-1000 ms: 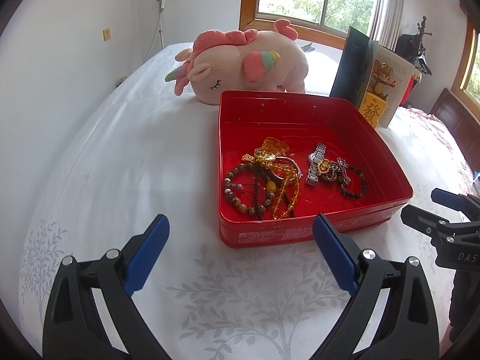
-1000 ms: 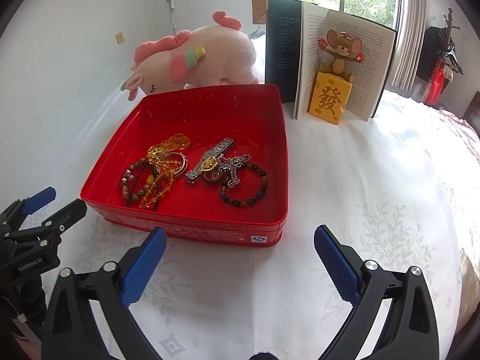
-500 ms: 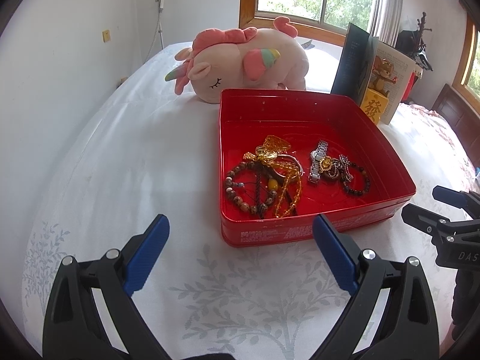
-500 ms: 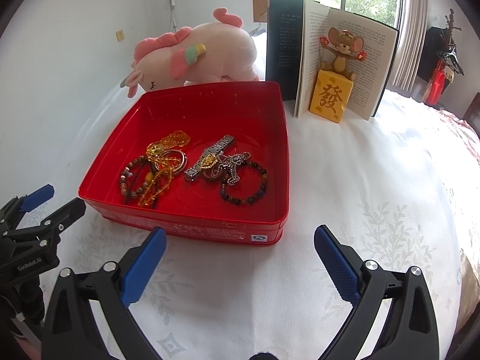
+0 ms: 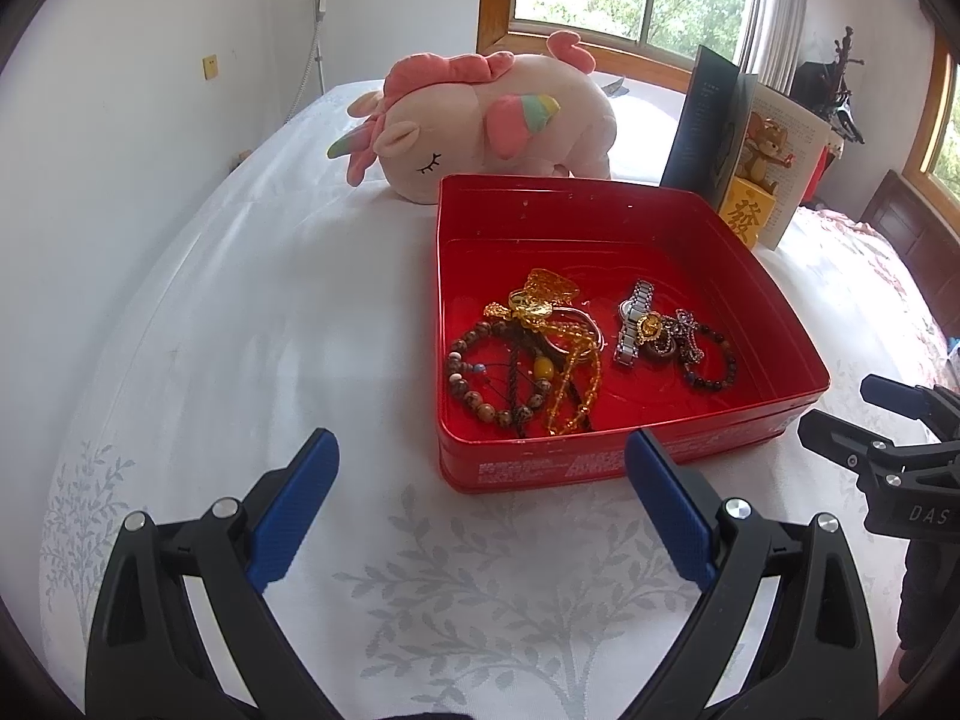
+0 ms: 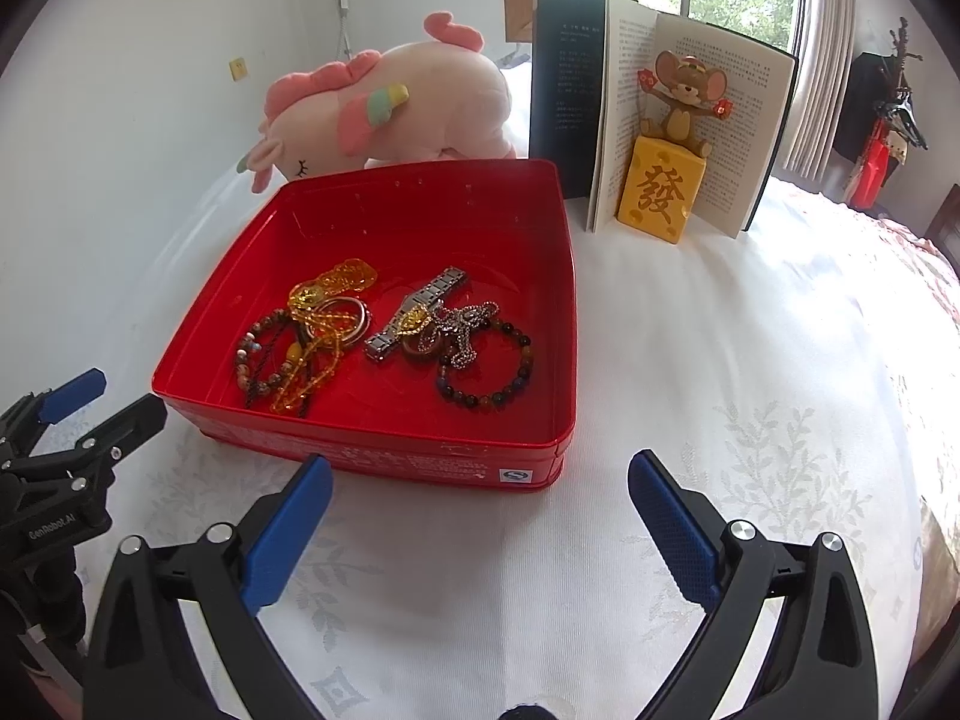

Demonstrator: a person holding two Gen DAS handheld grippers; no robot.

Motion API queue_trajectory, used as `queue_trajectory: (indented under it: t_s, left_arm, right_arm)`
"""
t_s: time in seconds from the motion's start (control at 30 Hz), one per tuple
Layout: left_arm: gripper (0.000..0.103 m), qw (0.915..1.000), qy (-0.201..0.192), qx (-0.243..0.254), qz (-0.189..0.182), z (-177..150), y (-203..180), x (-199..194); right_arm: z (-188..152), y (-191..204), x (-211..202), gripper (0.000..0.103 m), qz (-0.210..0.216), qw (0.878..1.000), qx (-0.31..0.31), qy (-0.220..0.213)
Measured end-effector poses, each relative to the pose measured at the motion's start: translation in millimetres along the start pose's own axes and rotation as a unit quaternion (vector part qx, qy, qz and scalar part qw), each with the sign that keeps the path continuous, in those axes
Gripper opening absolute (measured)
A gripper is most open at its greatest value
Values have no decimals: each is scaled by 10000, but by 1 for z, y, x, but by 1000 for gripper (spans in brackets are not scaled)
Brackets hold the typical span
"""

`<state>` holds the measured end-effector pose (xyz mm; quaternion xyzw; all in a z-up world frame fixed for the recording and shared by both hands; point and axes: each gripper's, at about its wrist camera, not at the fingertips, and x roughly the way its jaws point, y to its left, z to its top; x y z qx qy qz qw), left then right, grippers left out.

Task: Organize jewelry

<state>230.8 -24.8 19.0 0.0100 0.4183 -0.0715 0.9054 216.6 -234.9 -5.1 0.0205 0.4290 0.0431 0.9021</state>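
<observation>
A red tin box (image 5: 600, 468) (image 6: 372, 450) sits on the white bed cover. Inside lie a brown bead bracelet (image 5: 474, 378) (image 6: 255, 360), amber gold beads (image 5: 543, 294) (image 6: 336, 282), a silver watch (image 5: 633, 321) (image 6: 414, 312) and a dark bead bracelet (image 5: 714, 366) (image 6: 486, 378), tangled in two clumps. My left gripper (image 5: 480, 501) is open and empty, just short of the box's near wall; it also shows in the right wrist view (image 6: 102, 396). My right gripper (image 6: 480, 510) is open and empty before the box's right corner; it also shows in the left wrist view (image 5: 840, 408).
A pink unicorn plush (image 5: 480, 120) (image 6: 390, 108) lies behind the box. An open book (image 6: 660, 114) (image 5: 720, 138) stands behind the box's right side, with a mouse figure on a yellow block (image 6: 660, 186) before it. A wall runs along the left.
Both grippers have moved slightly closer to the box, which now looks larger. The jaws stay open and the jewelry has not moved.
</observation>
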Motion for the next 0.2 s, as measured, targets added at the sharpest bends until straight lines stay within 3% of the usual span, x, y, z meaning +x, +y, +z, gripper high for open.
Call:
queue_trajectory:
  t_s: [0.2]
  left_arm:
    - [95,10000,27,-5,17,1,1,2]
  right_arm:
    - [0,0,0,99,1,10000,-4,3]
